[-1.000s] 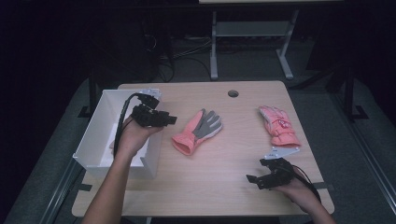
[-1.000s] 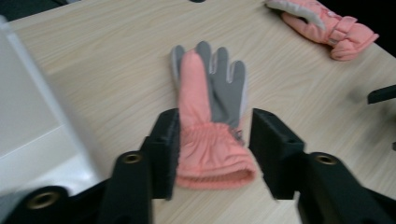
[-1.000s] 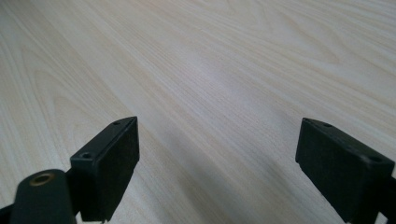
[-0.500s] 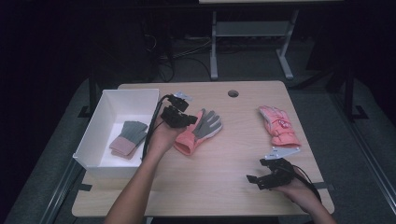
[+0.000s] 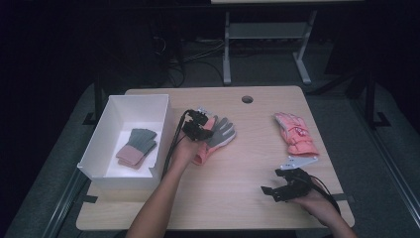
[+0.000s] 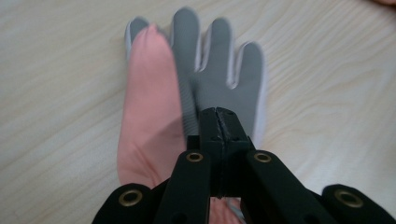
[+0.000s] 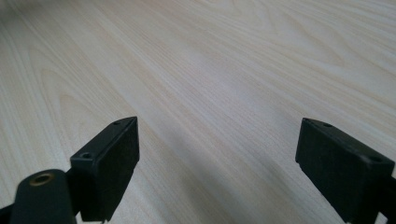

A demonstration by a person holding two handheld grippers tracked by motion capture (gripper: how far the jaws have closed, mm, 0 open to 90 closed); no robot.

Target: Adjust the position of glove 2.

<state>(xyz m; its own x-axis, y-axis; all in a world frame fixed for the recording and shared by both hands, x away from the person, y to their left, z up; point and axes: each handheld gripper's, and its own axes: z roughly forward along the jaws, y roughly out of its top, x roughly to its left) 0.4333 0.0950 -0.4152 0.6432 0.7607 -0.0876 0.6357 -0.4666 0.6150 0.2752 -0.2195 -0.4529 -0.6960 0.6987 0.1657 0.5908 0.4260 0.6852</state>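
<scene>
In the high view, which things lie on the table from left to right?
White box with a glove inside → pink-grey glove under the left gripper → right gripper → pink glove.

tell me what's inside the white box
One folded glove, grey at the fingers and pink at the cuff, lies on the floor of the white box. Whatever lies beneath it is covered.

The soft fabric glove (image 6: 196,88) under the black left hand-held gripper (image 6: 218,122) has a grey palm and fingers edged in white, with a salmon-pink thumb side. A second padded glove (image 5: 296,134) is pink. The rectangular open box (image 5: 111,131) is white; the surface (image 5: 247,168) is pale wood grain.
</scene>
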